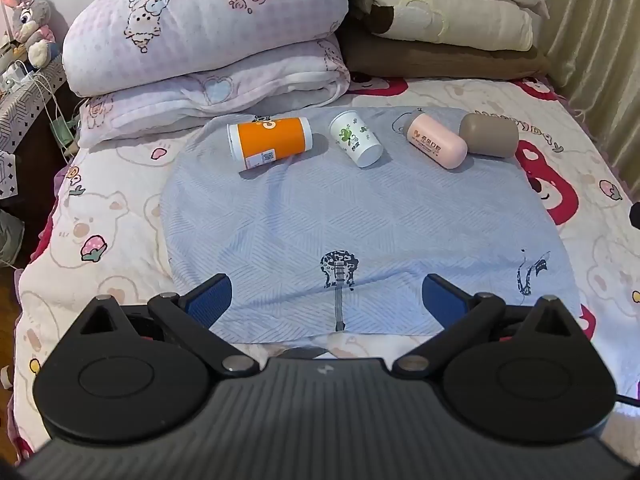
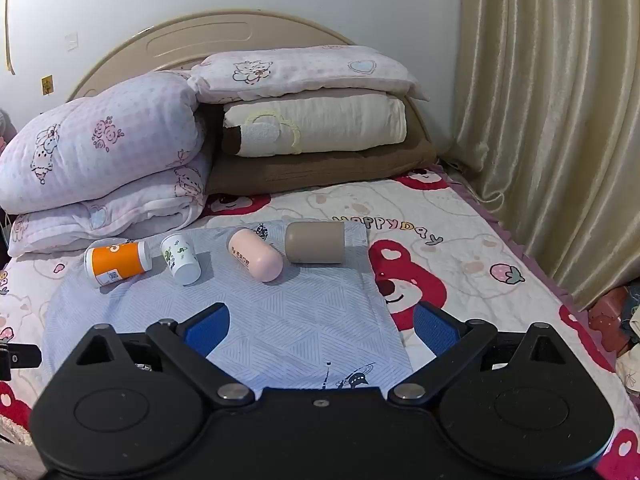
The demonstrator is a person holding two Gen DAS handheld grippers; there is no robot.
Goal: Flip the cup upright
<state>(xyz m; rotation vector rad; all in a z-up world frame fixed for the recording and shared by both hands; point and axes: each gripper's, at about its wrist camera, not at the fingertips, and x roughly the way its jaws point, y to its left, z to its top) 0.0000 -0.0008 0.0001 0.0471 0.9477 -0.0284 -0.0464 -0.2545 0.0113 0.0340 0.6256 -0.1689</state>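
Now four cups lie on their sides in a row on the blue cloth (image 1: 360, 216) | orange cup (image 1: 269, 142), white cup (image 1: 355, 138), pink cup (image 1: 437, 141), brown cup (image 1: 489, 135) | left gripper (image 1: 326, 300) and right gripper (image 2: 320, 326) spread wide, holding nothing, well back, ready to reach.

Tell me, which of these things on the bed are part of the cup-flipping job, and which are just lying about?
Job: orange cup, white cup, pink cup, taupe cup, all on their sides; left gripper and right gripper, both open.

Lying about: folded quilts, pillows, plush rabbit, curtain.
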